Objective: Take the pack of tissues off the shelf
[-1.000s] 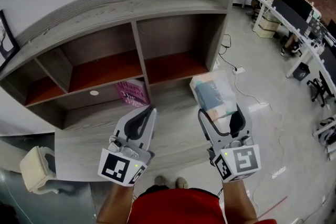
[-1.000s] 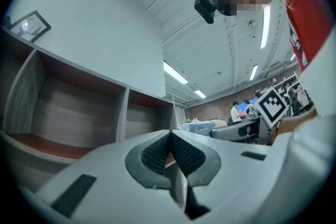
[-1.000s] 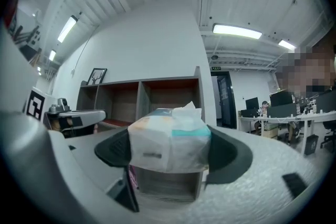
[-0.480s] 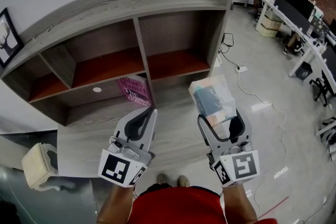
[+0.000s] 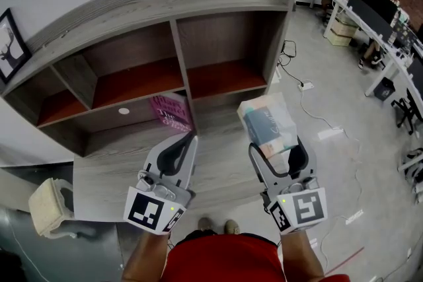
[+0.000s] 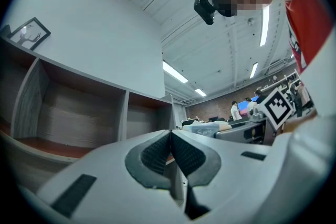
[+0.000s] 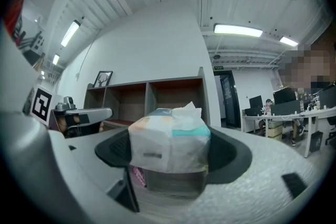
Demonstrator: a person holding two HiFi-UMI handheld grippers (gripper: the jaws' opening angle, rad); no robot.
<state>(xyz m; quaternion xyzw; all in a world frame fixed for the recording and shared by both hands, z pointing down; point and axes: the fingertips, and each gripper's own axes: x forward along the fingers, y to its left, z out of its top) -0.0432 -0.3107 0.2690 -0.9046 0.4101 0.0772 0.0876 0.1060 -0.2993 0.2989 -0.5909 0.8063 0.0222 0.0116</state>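
You hold both claws out ahead of you, side by side, forearms reaching forward from your body and the jaws pointing toward the shelf (image 5: 218, 6). Your right claw (image 5: 274, 145) is clenched on the pack of tissues (image 5: 266, 121). The dark pads press its two sides, and the pack stands up out of the jaws with a tuft of tissue at its top. It is in the air in front of the shelf's right-hand compartments, touching no board. Your left claw (image 5: 188, 142) is clenched on nothing, its ribbed pads meeting tip to tip. Beyond it, a pink package (image 5: 170, 113) sits on the shelf's lower board beside the middle divider.
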